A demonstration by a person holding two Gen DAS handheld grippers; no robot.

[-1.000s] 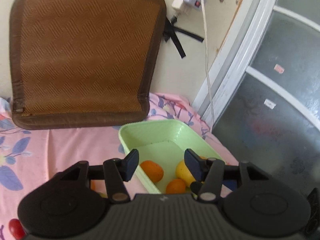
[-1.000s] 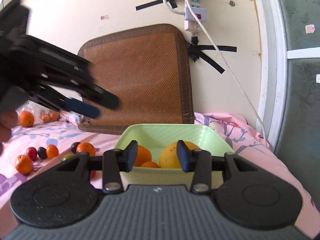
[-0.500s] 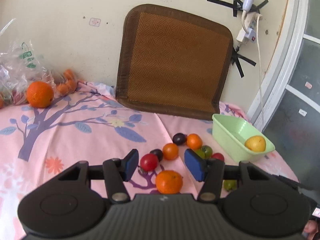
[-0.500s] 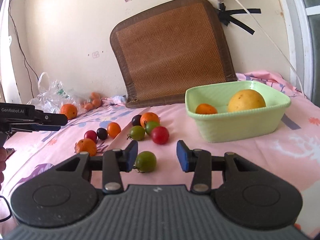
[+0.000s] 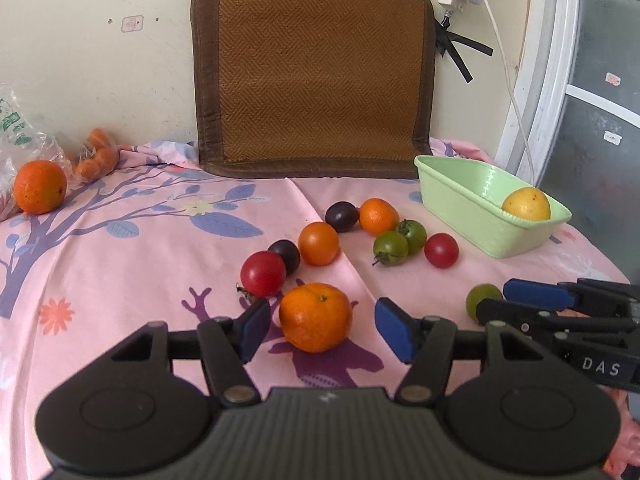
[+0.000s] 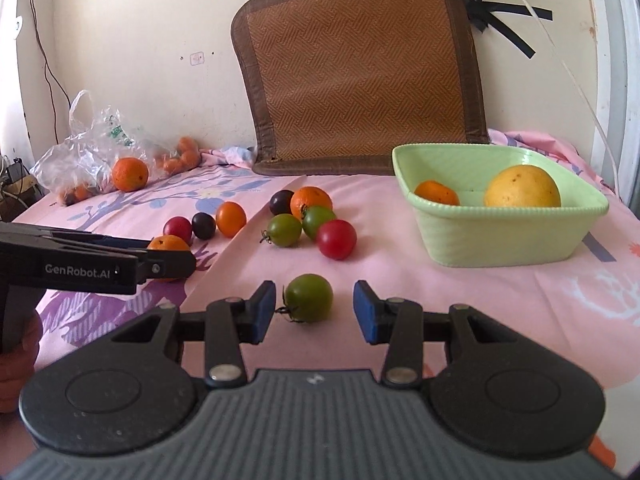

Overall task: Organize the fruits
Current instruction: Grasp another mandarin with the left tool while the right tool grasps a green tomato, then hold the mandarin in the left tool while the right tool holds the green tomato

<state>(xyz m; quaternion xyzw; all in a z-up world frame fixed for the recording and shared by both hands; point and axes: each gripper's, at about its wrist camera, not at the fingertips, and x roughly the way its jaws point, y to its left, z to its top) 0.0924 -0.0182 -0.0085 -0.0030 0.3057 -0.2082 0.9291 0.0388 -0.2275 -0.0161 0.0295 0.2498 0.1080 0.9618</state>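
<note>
Loose fruit lies on a pink flowered cloth. A large orange [image 5: 316, 317] sits between the pads of my left gripper [image 5: 320, 332], whose jaws are opening and do not touch it. My right gripper [image 6: 314, 312] is open around a green tomato [image 6: 310, 297], with gaps on both sides. Further back lie red tomatoes [image 6: 336, 239], green tomatoes [image 6: 285, 230], dark plums [image 6: 203, 225] and small oranges [image 6: 231, 219]. The green tub [image 6: 460, 240] at the right holds a yellow fruit [image 6: 522, 187] and an orange [image 6: 436, 193].
A brown woven mat [image 5: 316, 68] leans on the wall behind. A plastic bag [image 6: 92, 140] with an orange [image 6: 129, 174] and small fruit lies at the far left. A white cable [image 5: 508, 80] hangs by the window frame at the right.
Both grippers swung left from the tub and came down over the loose fruit. The left one now frames the large orange with wider jaws, the right one the green tomato.
</note>
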